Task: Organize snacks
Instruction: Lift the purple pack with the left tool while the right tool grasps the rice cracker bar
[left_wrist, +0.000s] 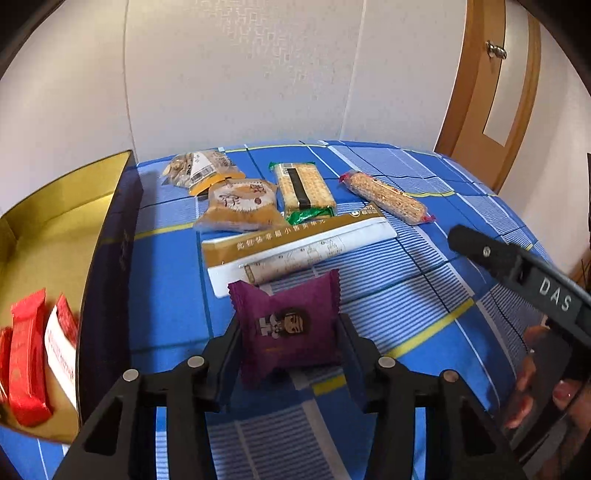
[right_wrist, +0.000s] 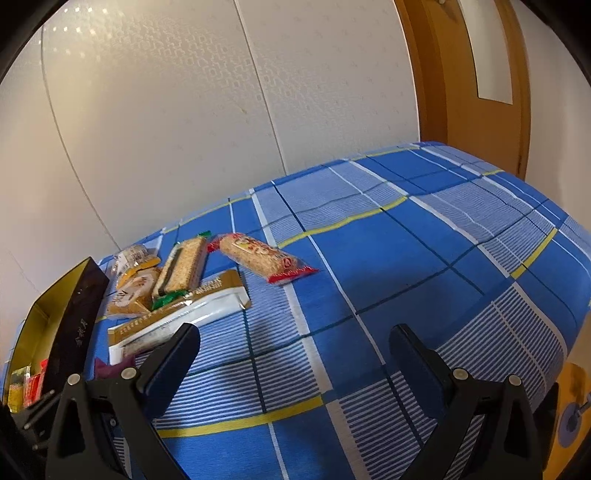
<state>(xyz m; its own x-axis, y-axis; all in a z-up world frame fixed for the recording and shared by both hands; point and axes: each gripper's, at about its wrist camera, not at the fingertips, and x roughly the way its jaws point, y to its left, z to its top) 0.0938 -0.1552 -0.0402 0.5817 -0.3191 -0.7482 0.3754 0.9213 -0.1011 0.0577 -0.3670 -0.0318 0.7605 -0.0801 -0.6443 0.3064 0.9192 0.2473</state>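
My left gripper (left_wrist: 290, 332) is shut on a purple snack packet (left_wrist: 284, 306), which stands upright between the two fingers just above the blue checked cloth (left_wrist: 406, 302). To the left is a dark box with a gold inside (left_wrist: 110, 258) that holds red packets (left_wrist: 26, 358). Beyond the purple packet lie a long gold-and-white pack (left_wrist: 295, 247), a cracker pack (left_wrist: 304, 188), a rice bar with red ends (left_wrist: 388, 201), a round cake pack (left_wrist: 240, 203) and a nut bag (left_wrist: 199, 170). My right gripper (right_wrist: 295, 334) is open over bare cloth with nothing between its fingers.
A white wall runs behind the table and a wooden door (left_wrist: 495, 92) stands at the right. The cloth's right half (right_wrist: 424, 258) carries no snacks. One finger of the right gripper (left_wrist: 480, 251) reaches into the left wrist view from the right. The box (right_wrist: 74, 317) sits at the table's left edge.
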